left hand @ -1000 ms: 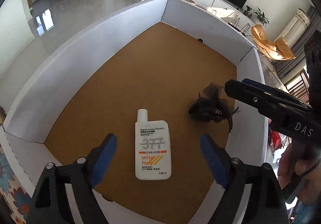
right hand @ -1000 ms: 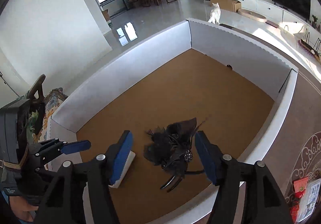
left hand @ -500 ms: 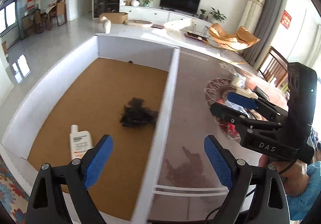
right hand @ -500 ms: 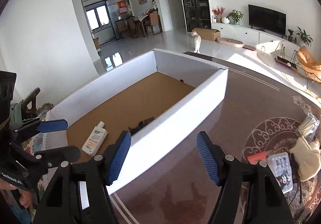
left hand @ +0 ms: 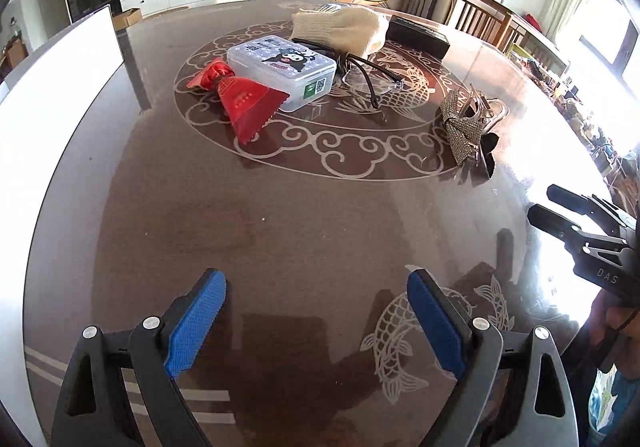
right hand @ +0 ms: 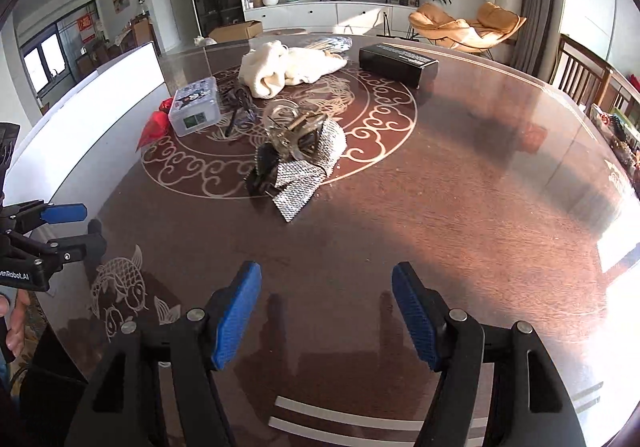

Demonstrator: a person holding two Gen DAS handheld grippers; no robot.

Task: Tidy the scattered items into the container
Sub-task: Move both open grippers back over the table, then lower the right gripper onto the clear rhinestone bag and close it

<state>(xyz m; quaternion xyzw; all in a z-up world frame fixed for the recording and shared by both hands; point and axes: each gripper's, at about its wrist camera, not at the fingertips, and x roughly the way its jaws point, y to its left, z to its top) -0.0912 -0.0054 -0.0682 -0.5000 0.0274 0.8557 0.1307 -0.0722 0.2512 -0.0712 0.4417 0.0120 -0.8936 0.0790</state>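
The left gripper point(left hand: 316, 321) had its blue fingers point(left hand: 196, 323) spread wide with nothing between them, only bare brown desk point(left hand: 280, 215) below. The right gripper point(right hand: 326, 313) also stood with fingers point(right hand: 236, 315) apart and empty; in the left wrist view it entered from the right edge, cut off, with "DAS" readable on its body.

Higher in the left view, a red pouch point(left hand: 236, 95) lay with its long axis running from upper left to lower right, its tied neck toward the upper left; its gold print was too small to read. Its far side lay against a clear plastic box point(left hand: 282, 71) with a cartoon figure and a green sticker on the lid, the writing illegible. Glasses point(left hand: 368, 81) lay just right of the box, partly under a cream glove point(left hand: 340, 29). A black carton point(left hand: 418, 35) lay beyond, its label unreadable. A sparkly hair clip point(left hand: 464, 123) rested at the right, apart from the rest.

The white container point(left hand: 52, 87) stood at the left edge of the frame, only its outer wall visible, its inside hidden.
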